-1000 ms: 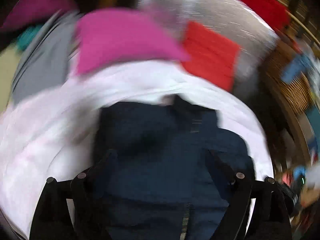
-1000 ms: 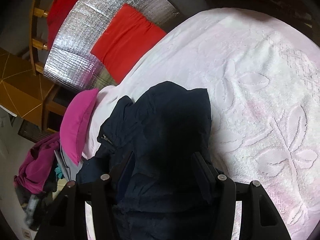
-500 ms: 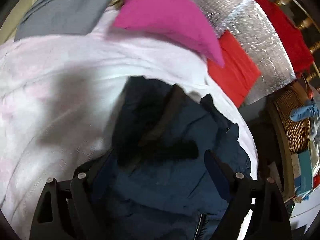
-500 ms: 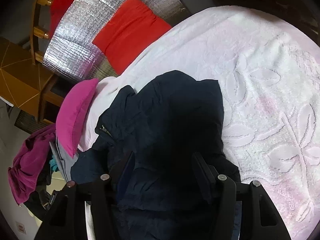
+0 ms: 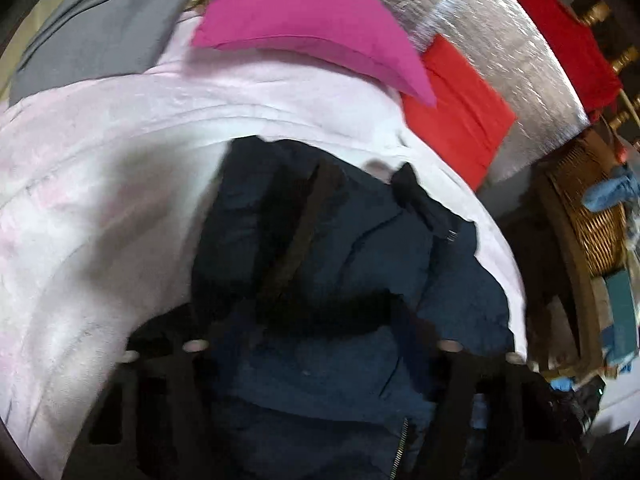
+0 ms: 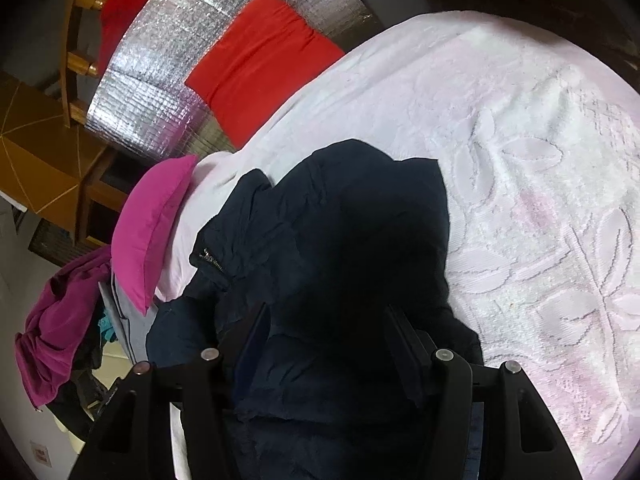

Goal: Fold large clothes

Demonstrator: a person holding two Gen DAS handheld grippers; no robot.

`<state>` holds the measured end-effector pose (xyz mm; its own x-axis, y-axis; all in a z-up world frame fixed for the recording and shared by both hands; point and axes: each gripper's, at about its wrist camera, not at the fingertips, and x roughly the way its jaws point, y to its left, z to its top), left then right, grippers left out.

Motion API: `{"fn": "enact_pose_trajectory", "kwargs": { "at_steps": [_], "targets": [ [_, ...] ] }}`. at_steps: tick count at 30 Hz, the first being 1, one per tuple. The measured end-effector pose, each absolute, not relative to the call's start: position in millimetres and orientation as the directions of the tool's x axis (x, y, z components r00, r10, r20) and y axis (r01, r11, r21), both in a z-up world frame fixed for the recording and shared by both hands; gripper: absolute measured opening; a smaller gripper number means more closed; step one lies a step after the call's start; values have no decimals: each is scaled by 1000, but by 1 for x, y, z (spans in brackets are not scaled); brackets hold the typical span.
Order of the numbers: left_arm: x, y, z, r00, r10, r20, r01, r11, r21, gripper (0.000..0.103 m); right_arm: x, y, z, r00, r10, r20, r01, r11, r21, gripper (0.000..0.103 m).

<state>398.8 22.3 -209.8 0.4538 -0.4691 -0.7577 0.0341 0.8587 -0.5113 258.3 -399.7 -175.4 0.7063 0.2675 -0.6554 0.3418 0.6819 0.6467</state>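
The navy jacket (image 6: 344, 248) lies bunched on the bed (image 6: 540, 160), on a pale pink embossed bedspread, near the bed's edge at 9 o'clock in the right wrist view. Both tools hover directly over it. The right tool (image 6: 324, 320) has its jaws spread wide with dark fabric visible between them; the fingers straddle a fold but nothing is pinched. The left tool (image 5: 320, 320) is likewise released, jaws apart above the zipper side, though this view is motion-blurred and contact cannot be confirmed. Judgement: the garment sits heaped so that a hem or sleeve can be picked out for spreading; folding proper is not yet begun.

Open room: broad bare bedspread from 12 to 4 o'clock in the right wrist view suits laying the jacket flat. Constraints: the magenta pillow (image 6: 152, 224) just beside the jacket at 9 o'clock, and the bed edge below it, where fabric could slide off.
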Motion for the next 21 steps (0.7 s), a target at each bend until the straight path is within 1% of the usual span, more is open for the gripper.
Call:
{"fn": "enact_pose_trajectory", "kwargs": {
  "at_steps": [1,2,8,16,19,21],
  "targets": [
    [398,15,-207,434,-488,-758,64,855,-514,42,258,-401,-175,709,268,-653,344,676,651,63],
    [399,8,-206,417,-501,-758,87,852,-516,41,257,-401,-175,711,269,-650,345,672,656,63],
    [392,-56,-204,330,-540,-774,198,842,-502,40,254,-401,-172,715,274,-644,338,671,660,63],
    [376,-161,-202,230,-612,-757,319,782,-535,40,245,-421,-171,728,245,-640,368,648,667,63],
    [365,-185,-191,179,-650,-738,371,740,-561,40,242,-426,-170,735,239,-634,372,639,673,63],
    [355,-187,-173,171,-673,-720,414,712,-567,40,242,-428,-170,736,241,-633,373,635,676,63]
  ]
}}
